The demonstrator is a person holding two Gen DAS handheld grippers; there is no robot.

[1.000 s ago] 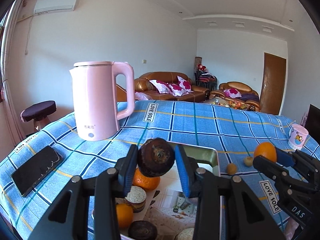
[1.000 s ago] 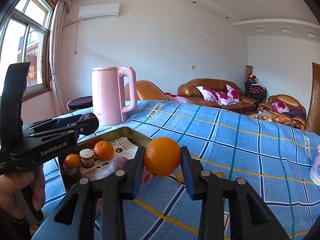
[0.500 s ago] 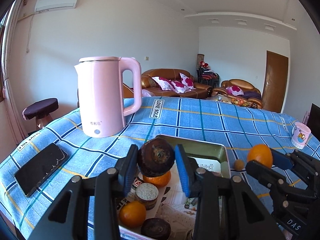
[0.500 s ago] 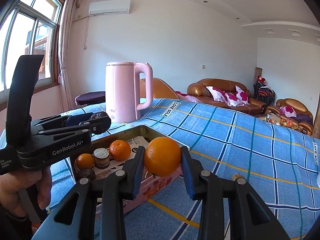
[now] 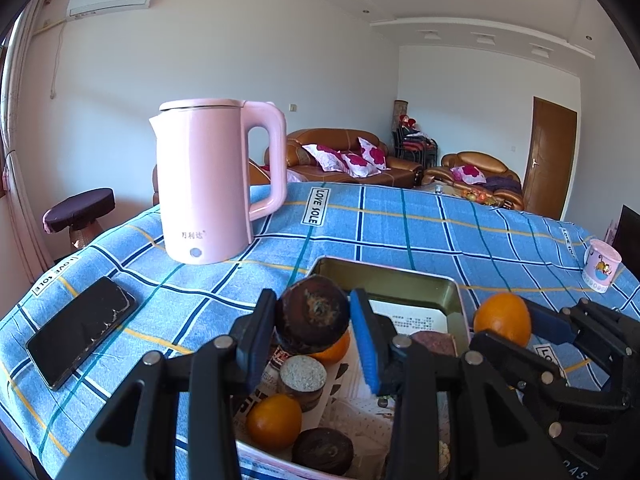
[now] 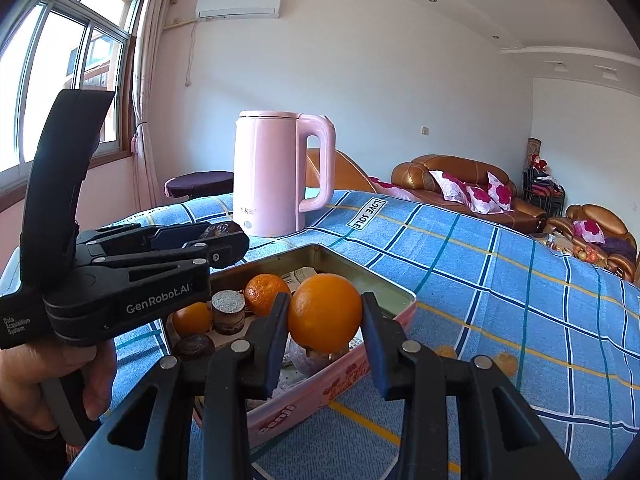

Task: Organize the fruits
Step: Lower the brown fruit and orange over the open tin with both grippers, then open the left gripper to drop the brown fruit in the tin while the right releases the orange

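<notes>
We see left gripper clamped on dark brown fruit, right gripper clamped on orange, both above tin tray.

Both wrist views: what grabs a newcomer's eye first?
The pink kettle standing tall on the blue checked cloth, beyond the tin tray. Next, the two loaded grippers over that tray: the right gripper shut on an orange, the left gripper shut on a dark brown fruit.
</notes>
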